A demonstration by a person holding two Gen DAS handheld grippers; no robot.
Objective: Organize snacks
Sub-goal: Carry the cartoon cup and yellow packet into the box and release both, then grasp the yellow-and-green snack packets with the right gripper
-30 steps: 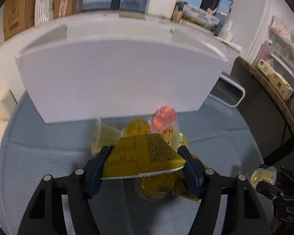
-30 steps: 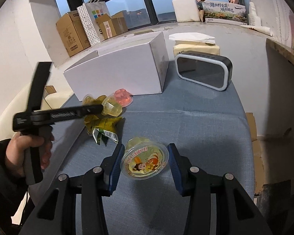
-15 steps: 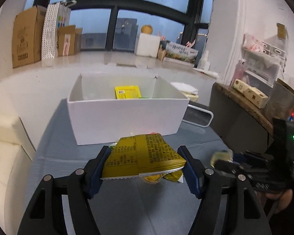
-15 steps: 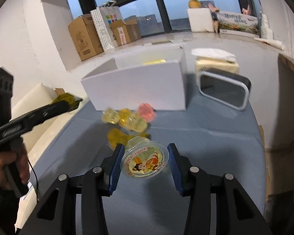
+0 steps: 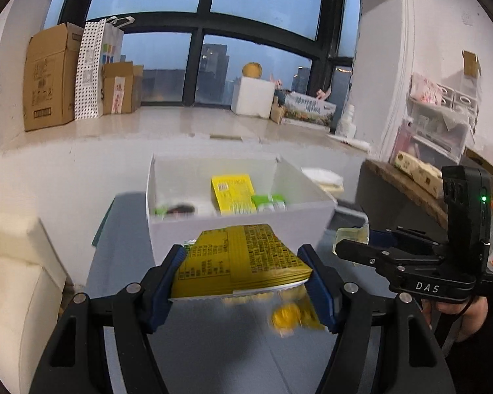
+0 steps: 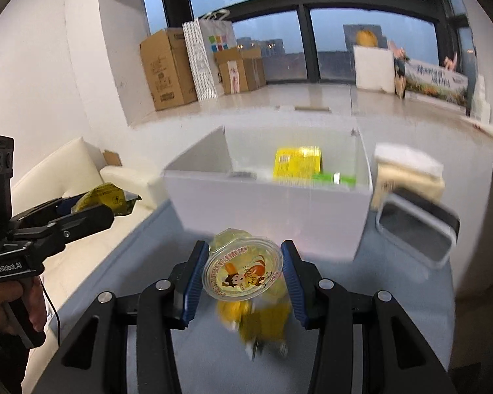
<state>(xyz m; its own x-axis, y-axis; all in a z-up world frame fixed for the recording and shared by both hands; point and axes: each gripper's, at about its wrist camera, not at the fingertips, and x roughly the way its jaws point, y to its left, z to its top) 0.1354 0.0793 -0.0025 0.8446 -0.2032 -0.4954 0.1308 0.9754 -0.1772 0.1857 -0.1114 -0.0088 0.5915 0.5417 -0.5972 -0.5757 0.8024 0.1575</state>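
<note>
My left gripper [image 5: 246,272] is shut on a yellow snack packet [image 5: 240,259] and holds it above the table, short of the open white box [image 5: 240,229]. My right gripper [image 6: 243,275] is shut on a clear jelly cup [image 6: 243,272] with a cartoon lid, also raised in front of the box [image 6: 266,210]. Inside the box lie a yellow packet [image 5: 233,193] and green items [image 5: 269,202]. More yellow snacks [image 6: 256,325] lie blurred on the table below the grippers. Each gripper shows in the other's view: the right [image 5: 351,241], the left [image 6: 105,200].
The table has a blue-grey cloth [image 5: 220,354]. A dark tray with a white rim [image 6: 417,229] and a tissue box [image 6: 407,170] stand right of the box. A cream sofa [image 5: 13,282] is at the left. Cardboard boxes [image 5: 49,75] line the window sill.
Both grippers have risen with their loads and come over toward the box, so its inside now shows. The loose snacks on the table have dropped low in view.
</note>
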